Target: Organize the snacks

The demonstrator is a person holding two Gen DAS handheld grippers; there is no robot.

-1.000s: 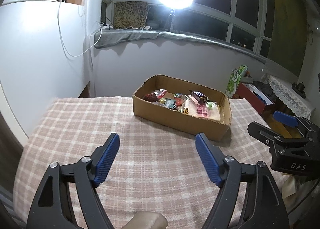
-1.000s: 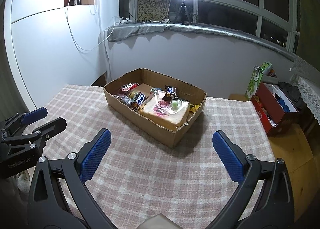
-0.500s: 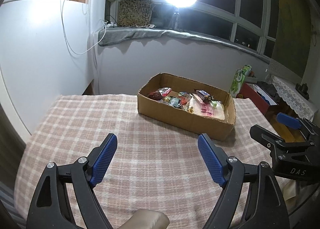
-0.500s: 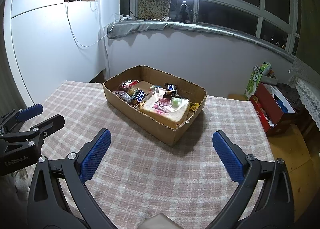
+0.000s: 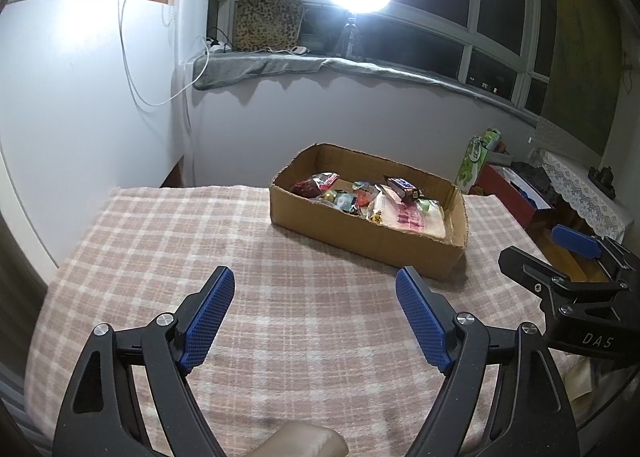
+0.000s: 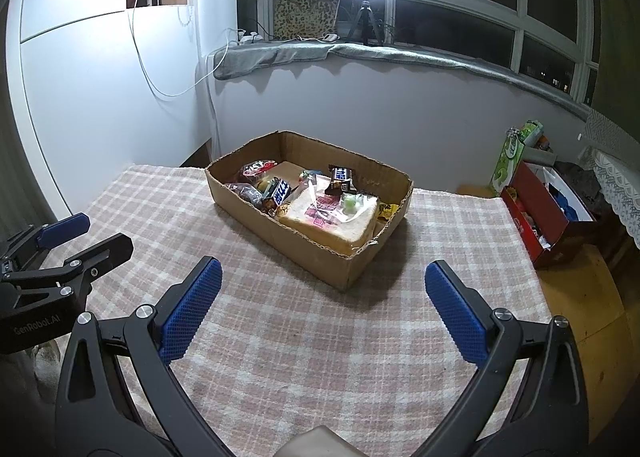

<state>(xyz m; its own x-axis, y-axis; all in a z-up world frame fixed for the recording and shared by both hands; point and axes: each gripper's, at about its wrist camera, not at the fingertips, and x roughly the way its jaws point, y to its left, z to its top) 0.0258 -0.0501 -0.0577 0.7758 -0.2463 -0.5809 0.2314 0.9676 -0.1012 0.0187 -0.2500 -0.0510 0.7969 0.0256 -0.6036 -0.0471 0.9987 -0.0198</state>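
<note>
two grippers spread wide and holding nothing, snacks already in the box.

both the left gripper (image 5: 314,315) and right gripper (image 6: 322,307) hover over the near edge of the checked tablecloth (image 6: 320,337), well short of the cardboard box (image 6: 320,253) toward the far edge. inside it, a bagged bread loaf (image 6: 332,217) fills the near right corner, with candy bars (image 6: 340,177) loose behind. likely risks: a pad catching the ragged box rim and dragging it, or squeezing the soft loaf.

Wrist views toward box (image 5: 360,233) (shared)
</note>
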